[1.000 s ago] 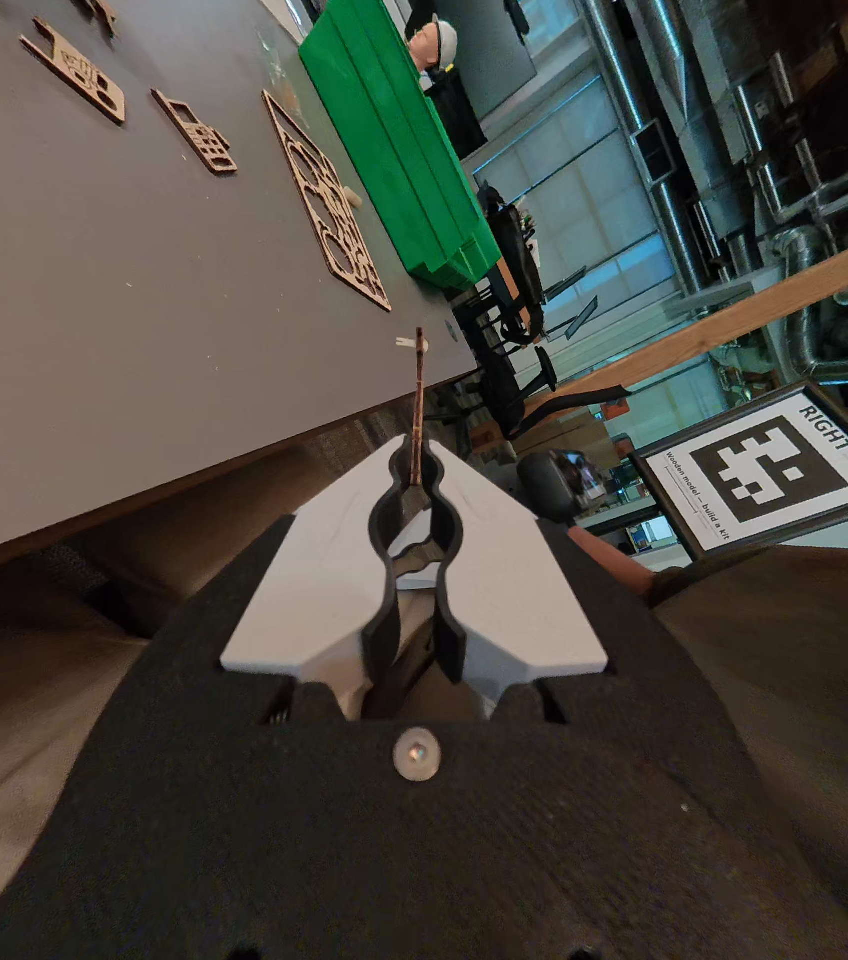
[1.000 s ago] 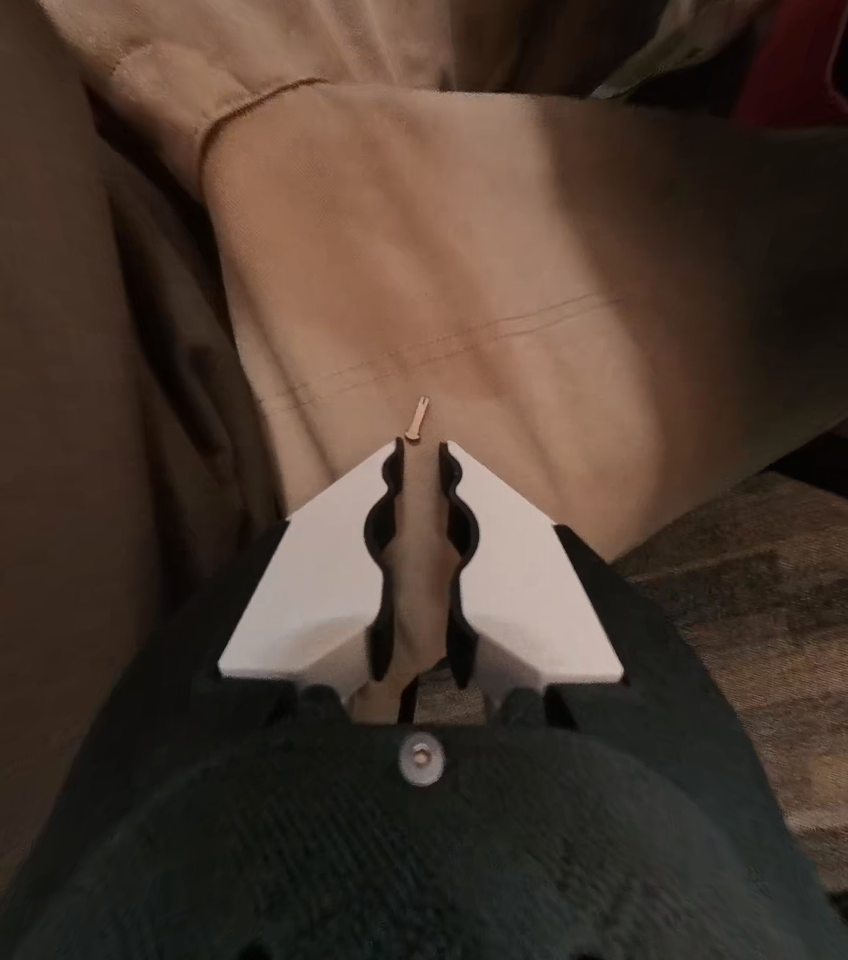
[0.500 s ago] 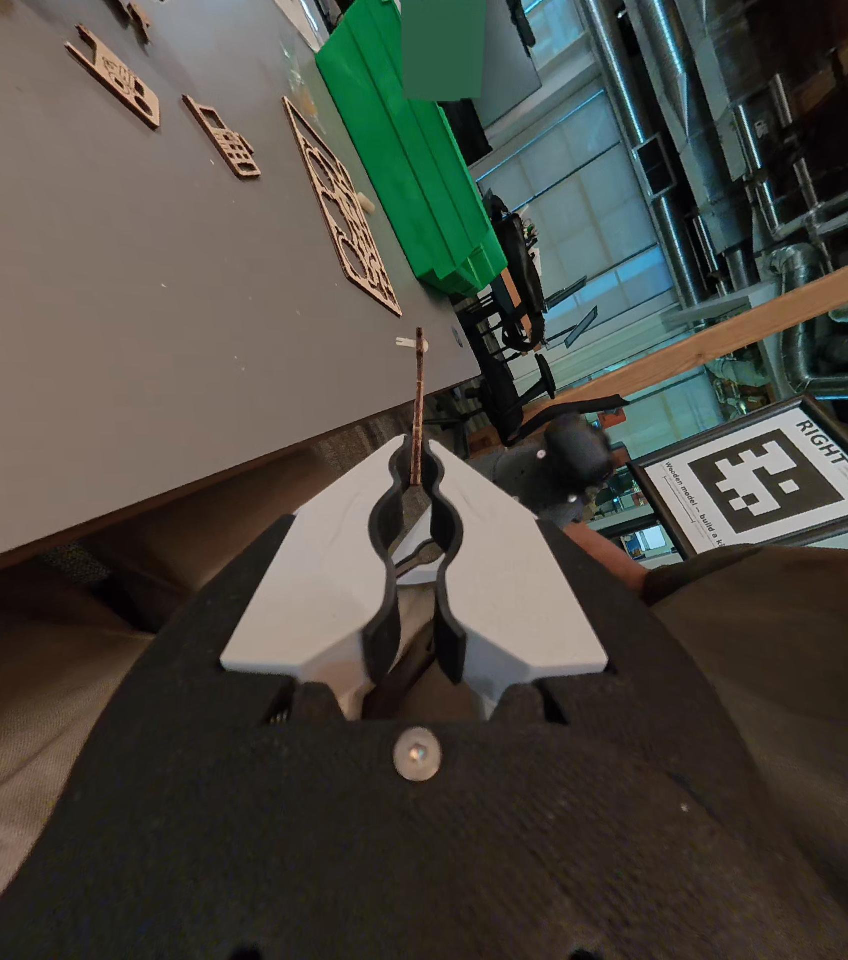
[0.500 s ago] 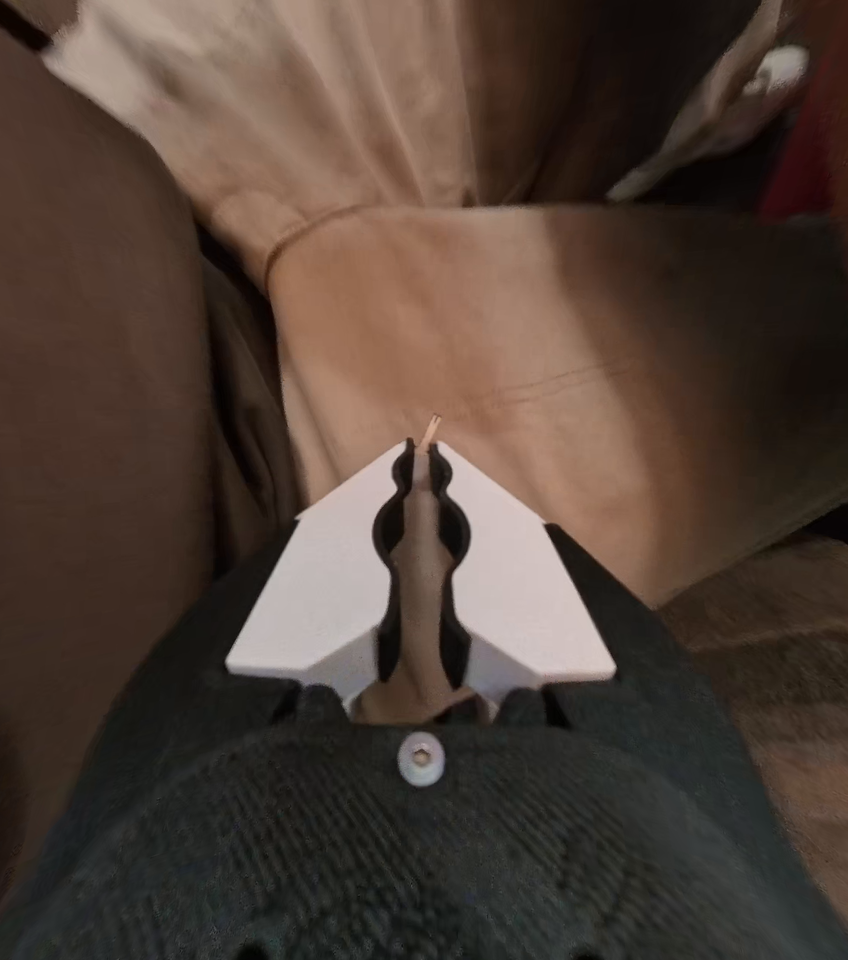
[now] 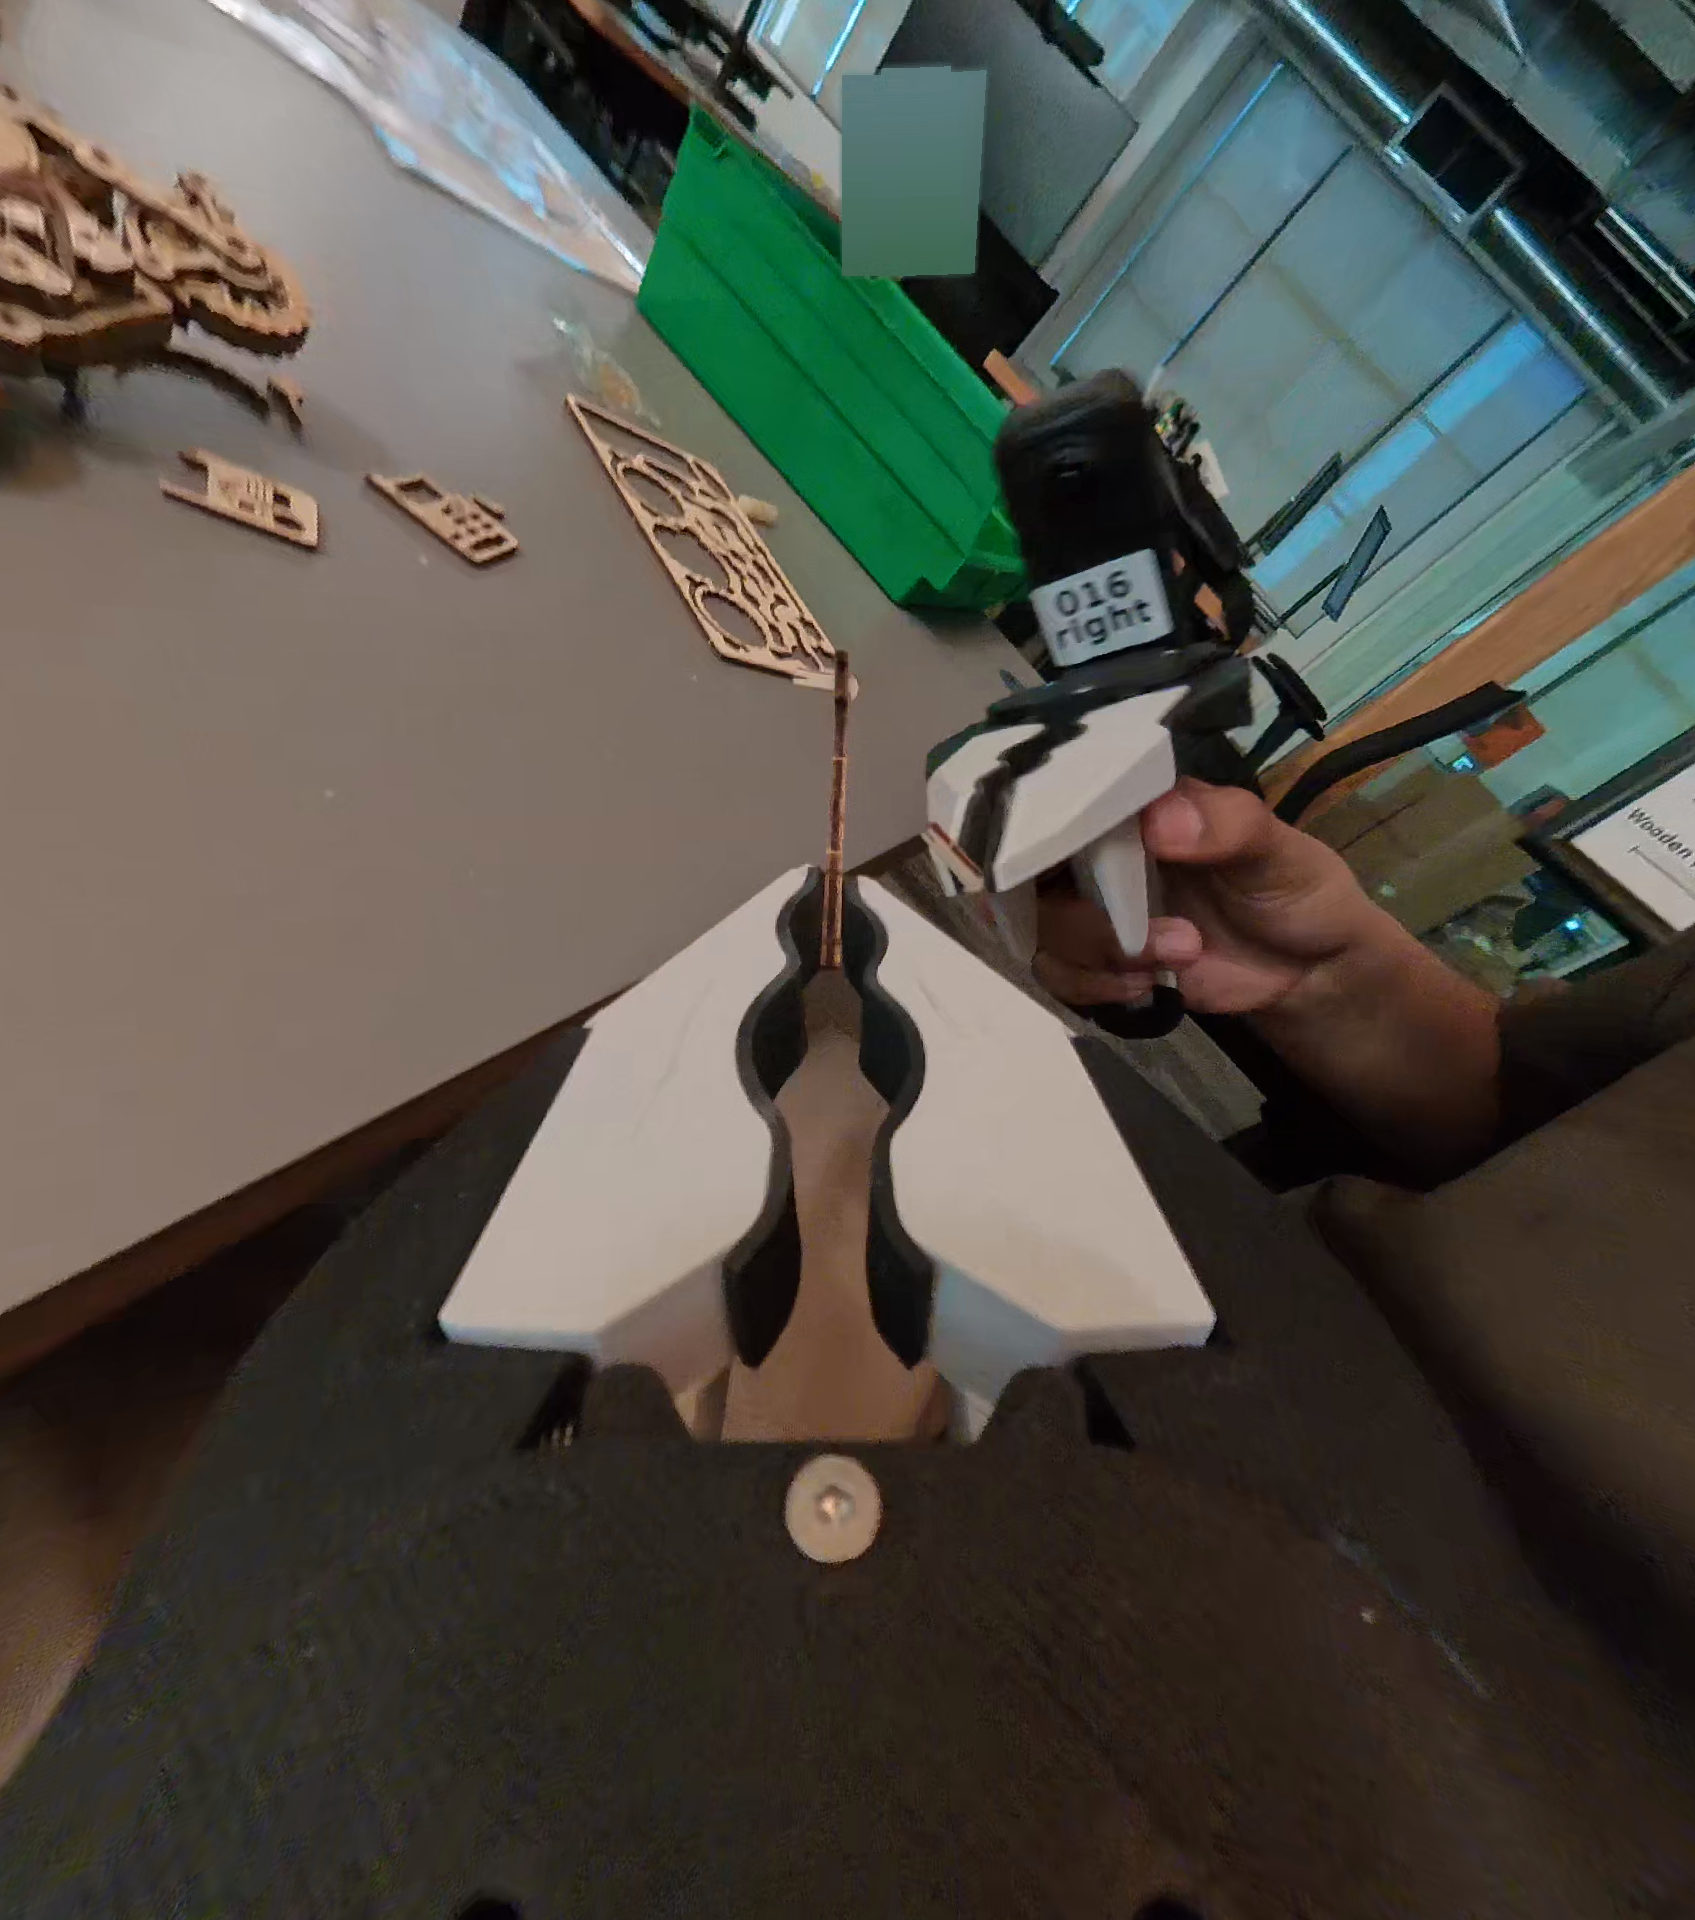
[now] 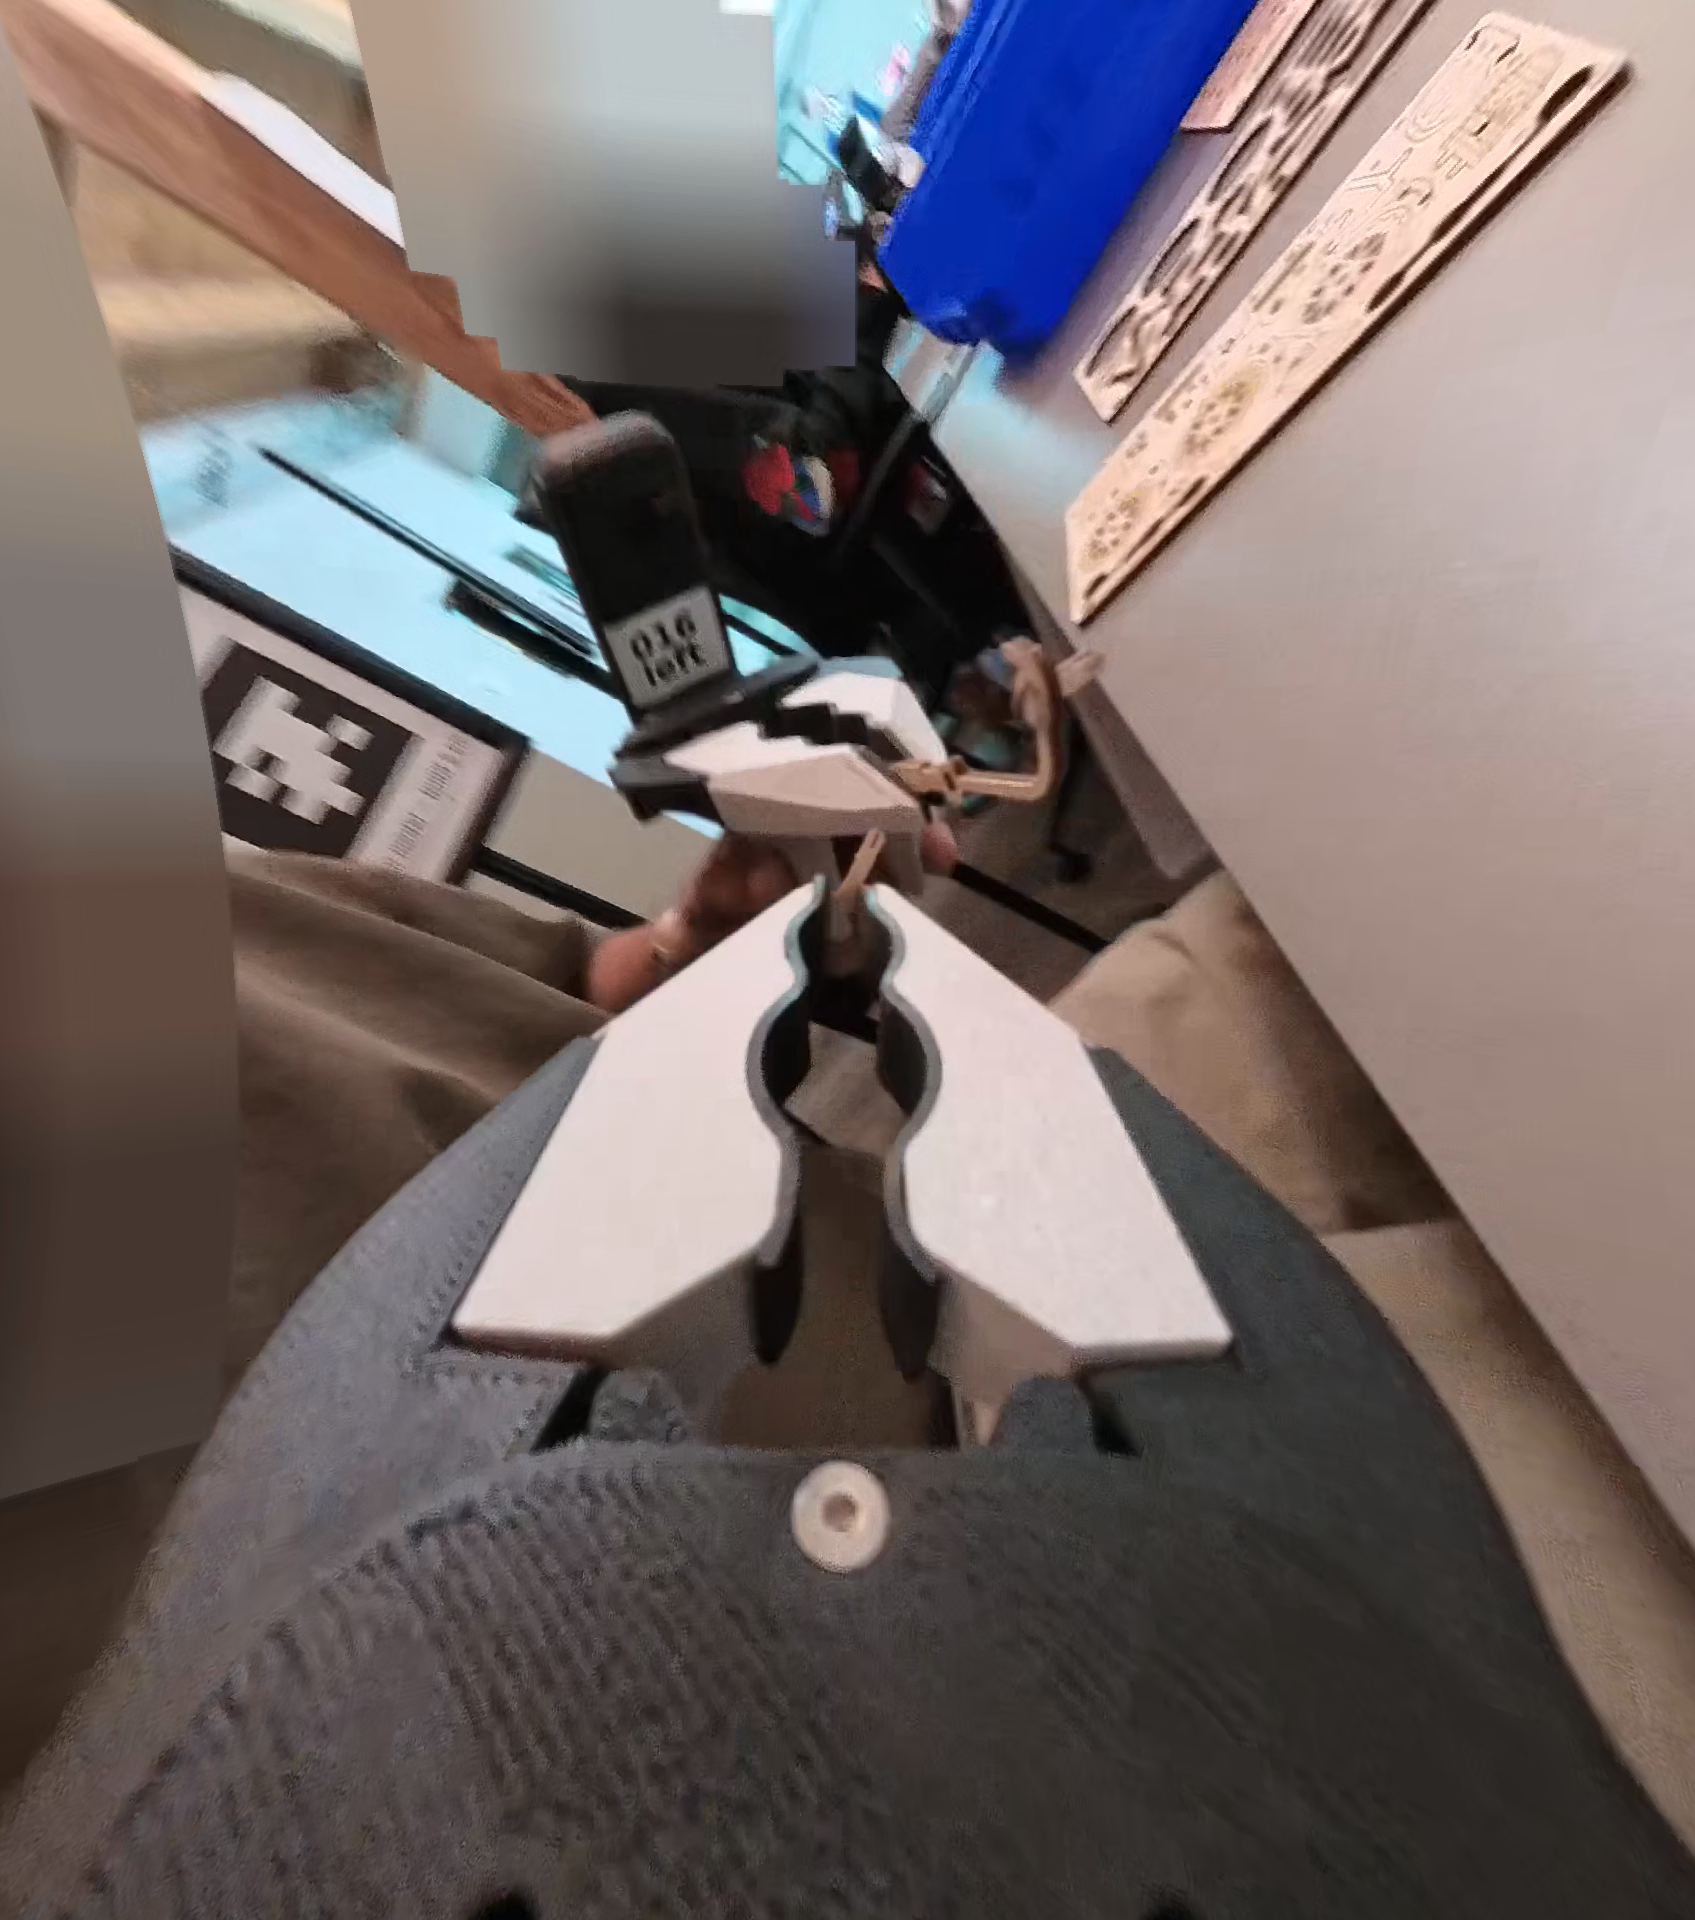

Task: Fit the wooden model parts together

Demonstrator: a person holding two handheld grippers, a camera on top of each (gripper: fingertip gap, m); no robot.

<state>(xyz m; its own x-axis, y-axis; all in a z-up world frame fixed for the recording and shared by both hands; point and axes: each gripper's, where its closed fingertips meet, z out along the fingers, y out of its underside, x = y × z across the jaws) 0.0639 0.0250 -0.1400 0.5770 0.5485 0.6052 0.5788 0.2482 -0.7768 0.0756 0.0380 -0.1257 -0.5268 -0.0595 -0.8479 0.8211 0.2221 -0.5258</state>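
Observation:
My left gripper (image 5: 832,883) is shut on a thin wooden part (image 5: 837,769), seen edge-on and sticking up past the edge of the grey table (image 5: 303,779). In the right wrist view that gripper (image 6: 916,774) shows farther off, holding the curved wooden part (image 6: 1025,769). My right gripper (image 6: 843,896) is shut on a small wooden pin (image 6: 858,868), just below and short of the left gripper. In the left wrist view the right gripper (image 5: 942,831), held by a hand, hangs to the right of the held part.
On the table lie a partly built wooden model (image 5: 43,260), two small loose parts (image 5: 245,499), a cut-out wooden sheet (image 5: 708,561) and a green bin (image 5: 822,353). The right wrist view shows wooden sheets (image 6: 1342,281), a blue bin (image 6: 1051,156) and a framed marker board (image 6: 344,758). Less than 4 cm separates the two grippers' tips. My left tips are roughly 20 cm from the partly built wooden model (image 5: 43,260).
My right gripper shut on the small pin lying on the lap and rose with it toward the left gripper. The left gripper kept its part and turned more toward the table.

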